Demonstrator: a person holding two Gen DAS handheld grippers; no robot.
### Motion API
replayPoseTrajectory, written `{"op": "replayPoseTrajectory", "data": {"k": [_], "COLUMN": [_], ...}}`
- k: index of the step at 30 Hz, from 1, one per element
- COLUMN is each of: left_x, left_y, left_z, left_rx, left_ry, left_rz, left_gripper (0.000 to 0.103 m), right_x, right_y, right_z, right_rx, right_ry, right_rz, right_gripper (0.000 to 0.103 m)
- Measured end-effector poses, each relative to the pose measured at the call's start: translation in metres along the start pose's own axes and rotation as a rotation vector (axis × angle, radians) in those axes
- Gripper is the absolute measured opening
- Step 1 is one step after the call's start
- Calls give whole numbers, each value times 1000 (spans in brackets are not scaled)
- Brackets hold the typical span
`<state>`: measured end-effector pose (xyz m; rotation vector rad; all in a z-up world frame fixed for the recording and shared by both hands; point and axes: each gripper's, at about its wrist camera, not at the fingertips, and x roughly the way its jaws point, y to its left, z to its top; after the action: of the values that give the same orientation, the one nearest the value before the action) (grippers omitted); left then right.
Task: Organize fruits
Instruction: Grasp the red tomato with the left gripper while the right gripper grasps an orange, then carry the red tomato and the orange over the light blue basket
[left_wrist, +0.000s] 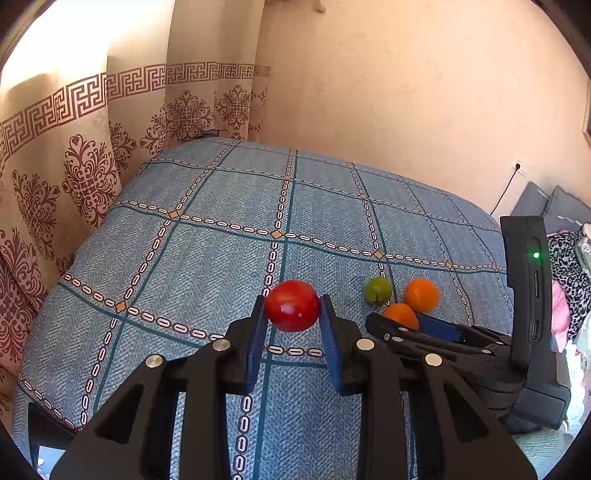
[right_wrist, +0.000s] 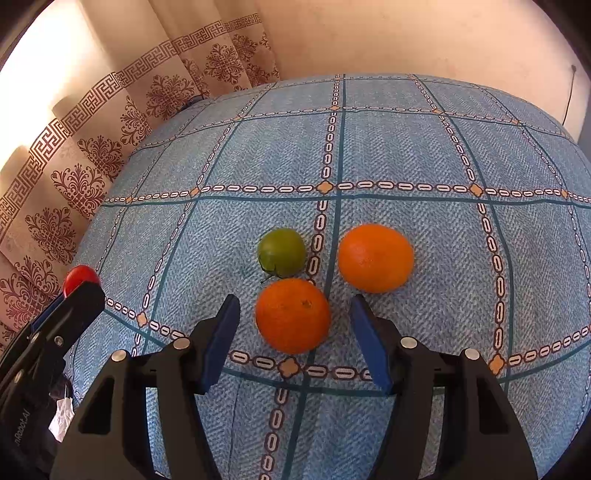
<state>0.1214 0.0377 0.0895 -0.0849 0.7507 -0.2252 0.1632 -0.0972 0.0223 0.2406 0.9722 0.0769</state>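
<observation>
In the left wrist view my left gripper (left_wrist: 293, 306) is shut on a red apple (left_wrist: 292, 305), its blue pads against both sides, over the blue patterned tablecloth (left_wrist: 207, 266). To its right lie a green fruit (left_wrist: 377, 290) and two oranges (left_wrist: 421, 295) (left_wrist: 400, 315); my right gripper (left_wrist: 406, 325) reaches in beside the nearer one. In the right wrist view my right gripper (right_wrist: 295, 314) is open, its jaws on either side of the near orange (right_wrist: 292, 315) without touching. The green fruit (right_wrist: 282, 252) and the second orange (right_wrist: 375, 258) lie just beyond. The apple (right_wrist: 80, 279) shows at far left.
A patterned curtain (left_wrist: 74, 155) hangs along the table's left and far-left edge, with a plain wall (left_wrist: 406, 92) behind. A cable and socket (left_wrist: 517, 168) are on the wall at right. Grey cushions and leopard-print cloth (left_wrist: 565, 258) lie off the table's right side.
</observation>
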Motion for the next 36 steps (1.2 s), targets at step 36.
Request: {"op": "replayPoseTrajectory", "data": {"k": [36], "left_x": [-7], "left_y": [-25], "left_z": [-6], "left_rx": [73], "left_ry": [-13], "left_rz": [-45], "left_gripper": [29], "right_x": [-100], "right_y": [-33], "right_z": [-50], "right_rx": [24], "right_ry": [-79], "right_rz": [-47], "right_gripper": [39]}}
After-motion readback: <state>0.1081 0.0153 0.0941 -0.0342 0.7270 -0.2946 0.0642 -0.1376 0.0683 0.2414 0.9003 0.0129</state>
